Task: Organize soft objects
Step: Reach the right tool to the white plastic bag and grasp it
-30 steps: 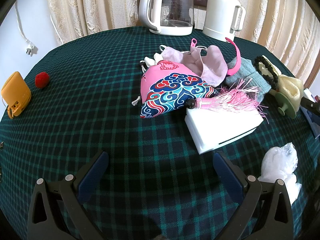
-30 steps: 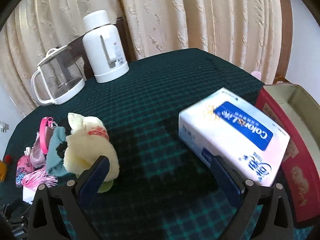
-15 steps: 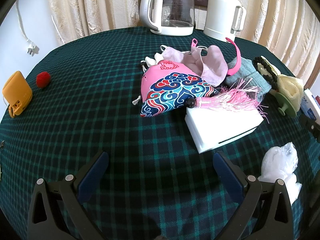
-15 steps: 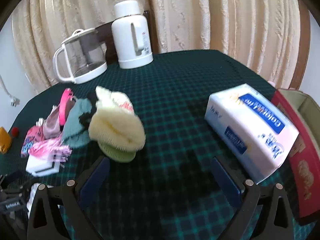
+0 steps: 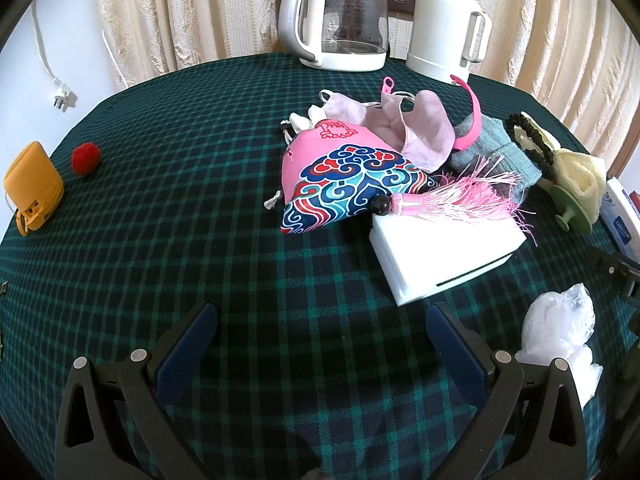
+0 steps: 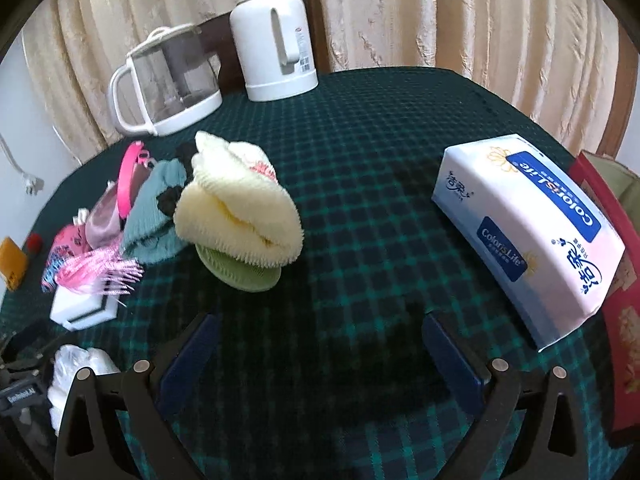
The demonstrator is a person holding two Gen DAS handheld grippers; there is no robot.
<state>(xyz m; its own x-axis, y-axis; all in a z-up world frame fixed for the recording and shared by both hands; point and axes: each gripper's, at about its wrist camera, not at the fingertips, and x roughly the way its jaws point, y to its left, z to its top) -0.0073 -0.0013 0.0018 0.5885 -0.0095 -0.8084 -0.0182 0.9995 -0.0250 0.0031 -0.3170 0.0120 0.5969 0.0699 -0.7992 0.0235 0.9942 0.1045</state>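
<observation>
A pile of soft things lies mid-table: a pink embroidered pouch (image 5: 344,176) with a pink tassel (image 5: 452,200), a lilac cloth (image 5: 404,128), a grey-green knit piece (image 5: 492,152) and a cream fluffy piece (image 6: 236,208) on a green disc (image 6: 240,272). A white crumpled plastic bag (image 5: 560,328) lies near right. My left gripper (image 5: 320,336) is open and empty, short of the pile. My right gripper (image 6: 316,344) is open and empty, between the cream piece and a tissue pack (image 6: 532,236).
A white box (image 5: 440,252) lies under the tassel. A glass kettle (image 5: 340,16) and a white thermos (image 5: 444,20) stand at the back. An orange case (image 5: 32,188) and a red pompom (image 5: 85,158) lie far left. A red box (image 6: 616,280) sits at the right edge.
The right gripper has swung left and nearer the pile, so the cream piece now sits near centre. The left gripper has barely moved. Both jaws stay open.
</observation>
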